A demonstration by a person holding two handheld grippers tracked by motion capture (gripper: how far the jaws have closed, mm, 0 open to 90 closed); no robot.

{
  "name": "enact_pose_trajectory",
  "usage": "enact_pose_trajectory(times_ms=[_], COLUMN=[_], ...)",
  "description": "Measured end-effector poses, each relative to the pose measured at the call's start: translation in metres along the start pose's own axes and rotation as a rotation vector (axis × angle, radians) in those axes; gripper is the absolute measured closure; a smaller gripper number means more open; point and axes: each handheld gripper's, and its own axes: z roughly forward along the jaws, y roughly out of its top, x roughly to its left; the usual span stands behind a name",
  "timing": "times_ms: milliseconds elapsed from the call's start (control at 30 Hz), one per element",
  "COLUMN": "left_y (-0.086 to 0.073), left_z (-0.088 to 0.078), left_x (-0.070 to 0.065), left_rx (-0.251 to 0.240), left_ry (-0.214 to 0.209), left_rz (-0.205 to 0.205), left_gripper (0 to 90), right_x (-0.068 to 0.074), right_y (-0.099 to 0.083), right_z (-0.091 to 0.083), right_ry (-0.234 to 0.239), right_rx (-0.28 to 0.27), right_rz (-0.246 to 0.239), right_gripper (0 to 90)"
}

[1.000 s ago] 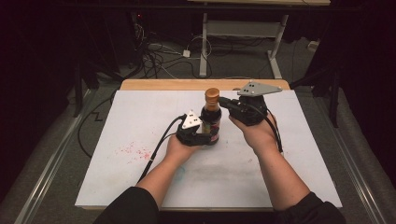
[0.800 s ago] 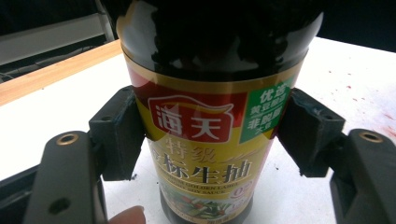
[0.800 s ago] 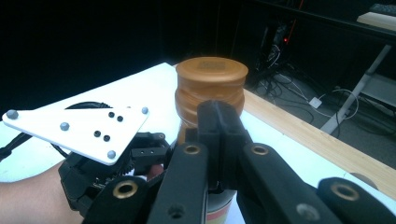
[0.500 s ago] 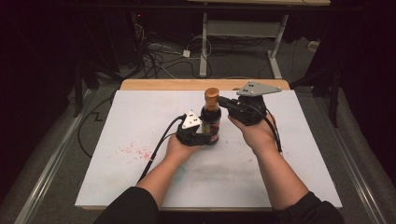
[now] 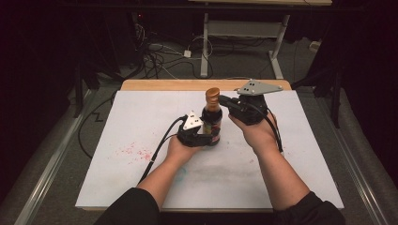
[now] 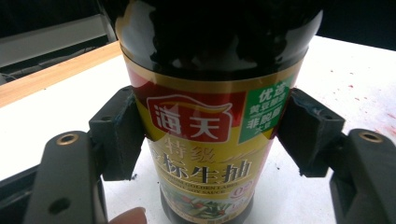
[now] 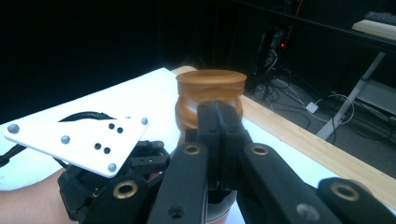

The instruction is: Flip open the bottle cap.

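The soy sauce bottle [image 5: 212, 119] stood upright near the middle of the white desk [image 5: 291, 154], a bit toward the far edge, brown cap [image 5: 212, 93] on. The left gripper [image 5: 202, 137] had it pinched around the lower body, pads pressed against both sides of the label [image 6: 205, 135]. The right gripper [image 5: 224, 100] came in level from the right with its jaws pressed together, tips right up against the neck just under the cap. There were some reddish specks [image 5: 133, 151] on the desk off to the left.
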Motion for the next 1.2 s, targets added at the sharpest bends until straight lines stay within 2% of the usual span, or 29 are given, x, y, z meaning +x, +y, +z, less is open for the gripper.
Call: enact_pose_trajectory(times_ms=[433, 1200], left_y=[0.000, -0.001], left_z=[0.000, 0.000], left_x=[0.000, -0.002], left_rx=[-0.011, -0.006], left_ry=[0.003, 0.006], left_rz=[-0.012, 0.002], left_gripper=[28.5, 28.5], right_x=[0.001, 0.005], right_y=[0.007, 0.021], right_z=[0.001, 0.003], right_ry=[-0.006, -0.008], right_rx=[-0.003, -0.022], right_rz=[-0.006, -0.021], right_gripper=[90.0, 90.0])
